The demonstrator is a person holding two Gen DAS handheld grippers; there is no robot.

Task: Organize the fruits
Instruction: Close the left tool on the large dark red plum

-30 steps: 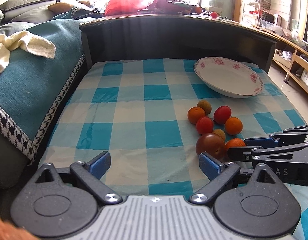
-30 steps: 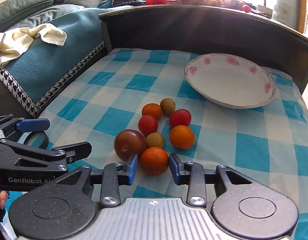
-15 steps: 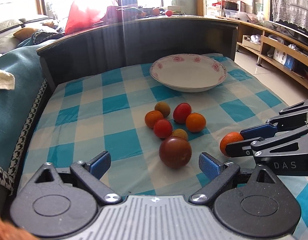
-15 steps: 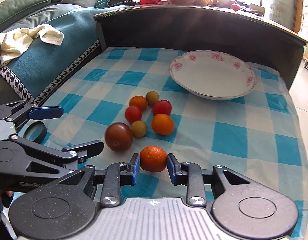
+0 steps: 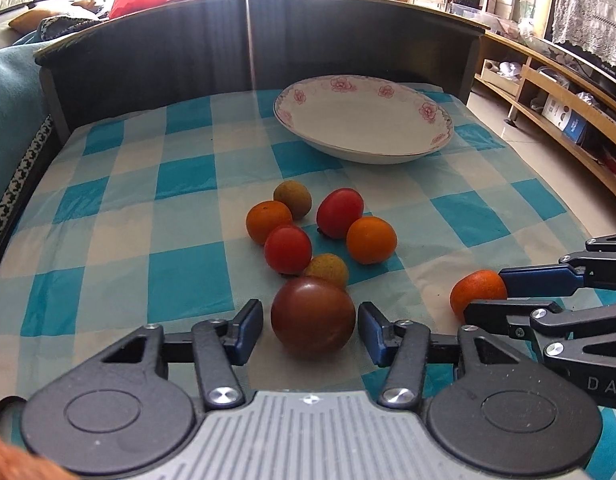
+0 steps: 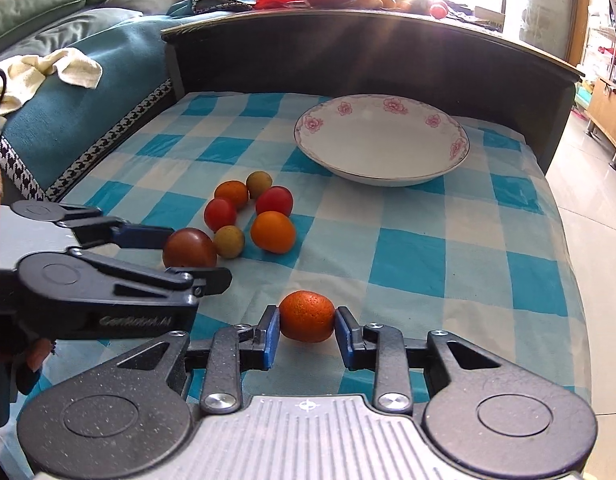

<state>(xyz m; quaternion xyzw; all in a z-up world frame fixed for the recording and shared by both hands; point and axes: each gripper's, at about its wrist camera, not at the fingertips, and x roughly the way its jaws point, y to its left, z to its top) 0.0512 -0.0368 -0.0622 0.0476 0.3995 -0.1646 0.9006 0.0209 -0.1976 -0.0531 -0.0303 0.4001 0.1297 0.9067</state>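
Note:
My right gripper (image 6: 307, 334) is shut on a small orange (image 6: 306, 321), held just above the checked cloth; the same orange shows in the left wrist view (image 5: 476, 290). My left gripper (image 5: 310, 330) is open, with its jaws on either side of a dark brown-red tomato (image 5: 312, 316), a small gap on each side. Behind it lies a cluster of fruit: two red tomatoes (image 5: 288, 249), two oranges (image 5: 371, 239) and two small brownish fruits (image 5: 327, 269). A white plate with pink flowers (image 5: 363, 118) stands empty at the back right.
A dark raised board (image 5: 244, 40) walls the back of the blue-checked cloth (image 5: 108, 216). A teal sofa with a cream towel (image 6: 48, 72) lies to the left. The table's right edge drops to the floor (image 6: 587, 208); wooden shelves (image 5: 567, 92) stand beyond.
My left gripper has moved forward and narrowed around the dark tomato. My right gripper has drawn the orange back and to the right, away from the cluster.

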